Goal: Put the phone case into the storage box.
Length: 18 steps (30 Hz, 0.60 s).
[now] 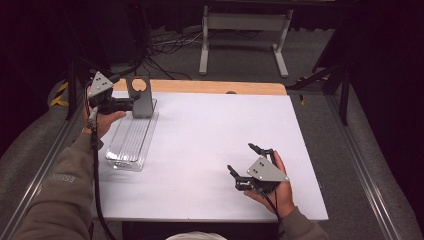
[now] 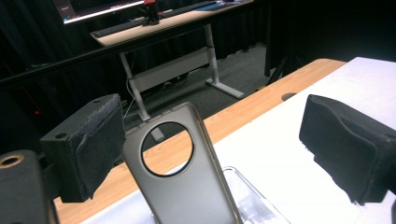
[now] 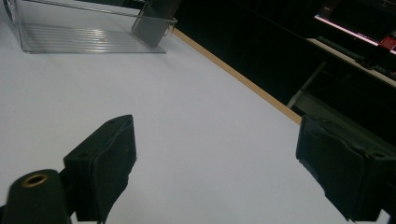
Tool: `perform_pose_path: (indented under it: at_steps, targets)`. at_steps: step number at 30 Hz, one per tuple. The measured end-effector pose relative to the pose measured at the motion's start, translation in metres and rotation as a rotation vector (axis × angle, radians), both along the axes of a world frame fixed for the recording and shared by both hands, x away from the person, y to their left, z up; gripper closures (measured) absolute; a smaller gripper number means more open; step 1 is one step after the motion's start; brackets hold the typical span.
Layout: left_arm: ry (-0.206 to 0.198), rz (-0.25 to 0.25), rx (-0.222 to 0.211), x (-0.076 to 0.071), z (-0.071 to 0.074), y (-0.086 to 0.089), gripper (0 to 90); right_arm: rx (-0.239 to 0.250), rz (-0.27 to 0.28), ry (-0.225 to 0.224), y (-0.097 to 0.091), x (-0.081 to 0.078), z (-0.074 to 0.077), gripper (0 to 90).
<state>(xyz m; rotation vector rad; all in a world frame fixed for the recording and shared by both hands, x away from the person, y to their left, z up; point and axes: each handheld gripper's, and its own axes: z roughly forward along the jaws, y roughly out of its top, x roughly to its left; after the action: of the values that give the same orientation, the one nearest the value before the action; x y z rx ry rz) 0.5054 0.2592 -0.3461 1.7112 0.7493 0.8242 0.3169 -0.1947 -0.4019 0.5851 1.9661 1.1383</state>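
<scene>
The grey phone case [image 2: 182, 186] is seen standing upright at the far end of the clear tray [image 1: 131, 141], leaning against its end wall, near the table's [image 1: 215, 145] far left corner. The left gripper [image 2: 210, 149] is held just beside the case with its fingers [image 2: 88, 144] spread wide, the left one close to the case's edge but nothing clamped. The right gripper [image 1: 250, 165] is parked well apart over bare table, fingers wide too. Placement in the tray looks done; only the left gripper's retreat seems left.
</scene>
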Motion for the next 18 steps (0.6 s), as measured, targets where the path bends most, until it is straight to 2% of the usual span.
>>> perform_pose_path:
  at_steps: [10, 12, 13, 18]
  targets:
    - [-0.012, -0.022, -0.014, -0.015, -0.002, -0.002, 8.2, -0.004, 0.002, 0.001, 0.001, 0.000, 0.000, 12.7]
    - [-0.029, -0.017, -0.008, -0.018, -0.002, -0.001, 8.2, -0.003, 0.003, 0.000, 0.001, -0.001, 0.000, 12.7]
    - [-0.046, -0.019, -0.023, -0.020, -0.002, 0.000, 8.2, -0.003, 0.004, 0.000, 0.001, -0.001, 0.000, 12.7]
    - [-0.043, -0.034, -0.033, -0.026, -0.004, 0.000, 8.1, -0.006, 0.004, -0.001, 0.001, -0.001, 0.000, 12.7]
